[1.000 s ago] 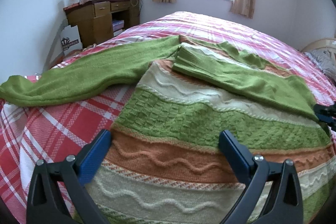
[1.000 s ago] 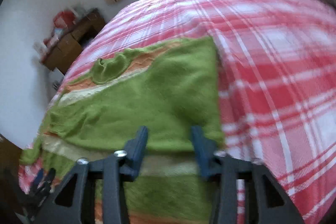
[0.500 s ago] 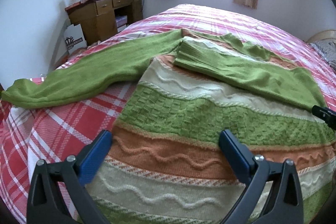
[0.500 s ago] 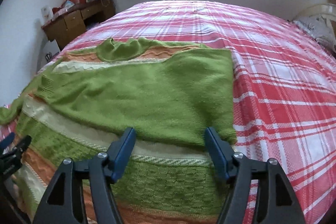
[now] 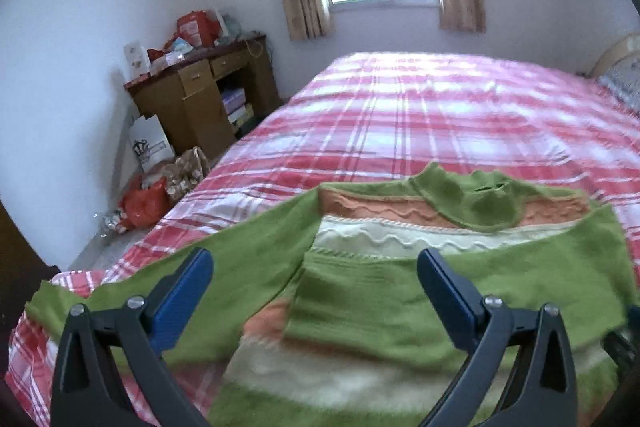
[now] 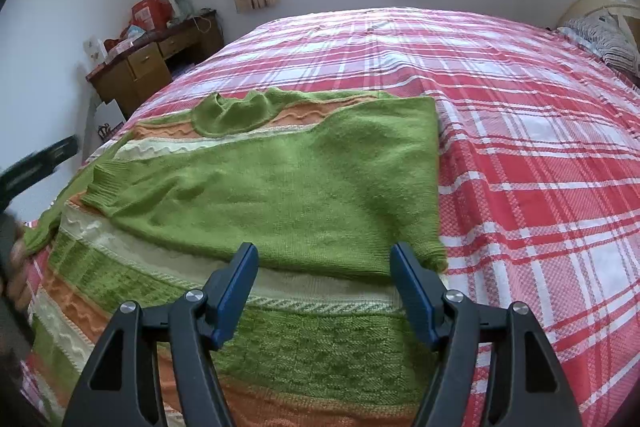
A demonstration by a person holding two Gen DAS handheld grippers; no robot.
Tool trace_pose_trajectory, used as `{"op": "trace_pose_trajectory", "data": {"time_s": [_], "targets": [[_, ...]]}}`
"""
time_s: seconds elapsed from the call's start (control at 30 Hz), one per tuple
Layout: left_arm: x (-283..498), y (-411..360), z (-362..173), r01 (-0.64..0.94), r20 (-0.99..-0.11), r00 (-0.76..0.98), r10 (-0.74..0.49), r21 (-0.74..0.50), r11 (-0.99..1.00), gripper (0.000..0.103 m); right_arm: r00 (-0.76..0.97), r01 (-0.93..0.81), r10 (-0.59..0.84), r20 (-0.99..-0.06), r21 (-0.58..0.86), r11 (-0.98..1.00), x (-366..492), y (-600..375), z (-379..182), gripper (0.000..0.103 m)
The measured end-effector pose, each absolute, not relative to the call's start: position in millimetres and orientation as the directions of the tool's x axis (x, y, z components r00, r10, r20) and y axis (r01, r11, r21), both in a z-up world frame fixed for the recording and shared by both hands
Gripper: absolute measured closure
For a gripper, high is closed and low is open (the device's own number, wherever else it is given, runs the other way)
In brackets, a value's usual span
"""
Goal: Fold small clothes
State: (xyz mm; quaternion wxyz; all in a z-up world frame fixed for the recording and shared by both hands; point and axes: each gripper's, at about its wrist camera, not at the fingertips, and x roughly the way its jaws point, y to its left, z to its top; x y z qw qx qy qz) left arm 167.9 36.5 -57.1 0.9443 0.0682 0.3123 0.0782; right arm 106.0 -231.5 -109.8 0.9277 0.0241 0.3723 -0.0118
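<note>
Bed, red-and-white plaid cover, filled most of both views. Sweater, knitted, green with orange and cream wavy bands, lay flat across the lower centre and left of the right wrist view, collar toward the window. Right sleeve was folded across the chest, cuff to the left; left sleeve lay stretched out toward the lower left of the left wrist view. Judged progress: first sleeve fold done; second sleeve and body folds left. Desk, brown wood, upper left, carried red packaging whose writing was too blurred to read. White paper bag beside the desk bore a dark printed emblem, possibly a crown, lettering illegible. Left gripper stood spread wide above the sweater, nothing between its blue pads. Right gripper likewise gaped, empty, over the folded sleeve's lower edge.
</note>
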Motion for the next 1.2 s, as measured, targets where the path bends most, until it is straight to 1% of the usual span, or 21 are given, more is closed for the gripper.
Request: {"op": "trace_pose_trajectory", "data": {"time_s": [0.07, 0.17, 0.27, 0.4, 0.5, 0.6, 0.67, 0.73, 0.8, 0.87, 0.9, 0.97, 1.07, 1.13, 1.17, 1.2], "targets": [[184.0, 35.2, -75.3, -0.123, -0.616, 0.752, 0.235, 0.218, 0.968, 0.000, 0.726, 0.041, -0.003, -0.688, 0.038, 0.998, 105.0, -231.1, -109.2, 0.034], [204.0, 41.4, -110.5, -0.184, -0.683, 0.638, 0.356, 0.313, 0.932, 0.000, 0.739, 0.048, -0.011, -0.673, 0.036, 0.998, 102.1, -231.0, -107.0, 0.034], [199.6, 53.6, -107.6, -0.196, -0.701, 0.641, 0.313, 0.245, 0.950, 0.000, 0.758, 0.069, -0.049, -0.650, 0.006, 0.998, 96.8, -227.0, -103.7, 0.034], [196.8, 53.8, -109.2, -0.199, -0.694, 0.641, 0.329, 0.263, 0.944, 0.000, 0.792, 0.098, -0.113, -0.600, -0.057, 0.994, 88.8, -218.4, -97.3, 0.034], [195.8, 51.7, -108.6, -0.198, -0.691, 0.641, 0.333, 0.271, 0.942, 0.000, 0.776, 0.096, -0.125, -0.618, -0.080, 0.992, 94.3, -215.8, -100.0, 0.034], [193.1, 53.1, -104.7, -0.193, -0.695, 0.644, 0.319, 0.257, 0.947, 0.000, 0.729, 0.095, -0.124, -0.673, -0.080, 0.992, 106.1, -217.4, -107.8, 0.034], [189.3, 56.4, -98.2, -0.198, -0.690, 0.649, 0.320, 0.253, 0.947, 0.000, 0.720, 0.091, -0.125, -0.683, -0.086, 0.992, 109.0, -217.3, -110.7, 0.034], [174.6, 70.1, -88.6, -0.192, -0.689, 0.664, 0.291, 0.218, 0.957, 0.000, 0.718, 0.090, -0.136, -0.683, -0.103, 0.991, 109.3, -215.4, -111.9, 0.034], [154.3, 95.1, -79.6, -0.215, -0.690, 0.675, 0.260, 0.153, 0.965, 0.000, 0.717, 0.090, -0.138, -0.683, -0.105, 0.990, 110.0, -215.2, -112.6, 0.034], [136.4, 127.8, -72.9, -0.269, -0.692, 0.676, 0.254, 0.089, 0.959, 0.000, 0.719, 0.089, -0.132, -0.683, -0.097, 0.991, 109.9, -215.3, -113.0, 0.034], [125.4, 150.6, -69.8, -0.323, -0.688, 0.672, 0.273, 0.059, 0.944, 0.000, 0.720, 0.089, -0.127, -0.682, -0.090, 0.992, 110.1, -215.8, -113.1, 0.034], [107.0, 191.8, -65.6, -0.447, -0.677, 0.648, 0.347, 0.030, 0.894, 0.000, 0.721, 0.088, -0.122, -0.682, -0.084, 0.993, 110.9, -215.8, -113.5, 0.034], [81.2, 266.9, -60.1, -0.681, -0.668, 0.550, 0.501, -0.012, 0.732, 0.000, 0.720, 0.089, -0.128, -0.683, -0.092, 0.992, 112.0, -215.3, -113.8, 0.034], [77.7, 302.1, -64.4, -0.763, -0.703, 0.481, 0.524, -0.040, 0.646, 0.000, 0.719, 0.090, -0.131, -0.682, -0.096, 0.991, 109.7, -215.8, -113.3, 0.034], [78.5, 323.2, -69.3, -0.800, -0.736, 0.434, 0.520, -0.050, 0.598, 0.003, 0.719, 0.091, -0.132, -0.683, -0.097, 0.991, 109.8, -215.9, -113.4, 0.034], [78.6, 338.8, -74.1, -0.824, -0.756, 0.406, 0.513, -0.060, 0.564, 0.010, 0.719, 0.091, -0.132, -0.683, -0.097, 0.991, 109.4, -216.0, -113.5, 0.034]]}}
